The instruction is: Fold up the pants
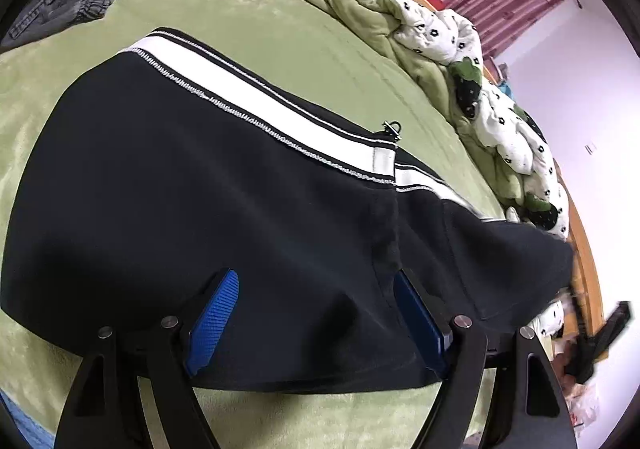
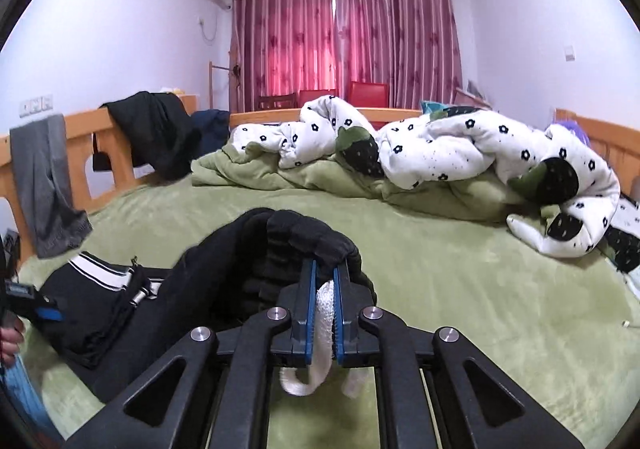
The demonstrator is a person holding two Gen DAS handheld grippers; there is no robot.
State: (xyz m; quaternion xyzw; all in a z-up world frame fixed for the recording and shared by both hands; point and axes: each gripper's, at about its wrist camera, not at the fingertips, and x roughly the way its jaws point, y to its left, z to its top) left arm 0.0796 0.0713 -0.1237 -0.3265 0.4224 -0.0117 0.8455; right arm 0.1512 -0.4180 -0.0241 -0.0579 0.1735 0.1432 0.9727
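On the green bed cover [image 1: 280,33] lie the black pants [image 1: 208,185], spread flat in the left wrist view, their white side stripe [image 1: 256,97] running diagonally across the top edge. The left gripper [image 1: 316,289] sits low over the near hem, jaws spread wide, blue pads [image 1: 218,313] resting on the dark cloth with a broad swathe of fabric between them, nothing pinched. A small metal zip pull [image 1: 390,128] pokes up beside the stripe. Off to the right edge the pants blur out, and the dark shape there is too smeared to name.

Over to the right wrist view: the right gripper [image 2: 323,281] is clamped tight on the bunched waistband [image 2: 304,237], a white drawstring [image 2: 322,333] trapped between the blue pads and looping out below. Where the fabric goes inside the jaws is hidden. The rest of the pants trails down left onto the bed. Behind, a rumpled white flowered duvet [image 2: 460,153], a grey garment [image 2: 44,181] draped over the wooden bed rail [image 2: 84,121], and red curtains [image 2: 344,29]. At far left, a sliver of hand and the other gripper, mostly cut off.
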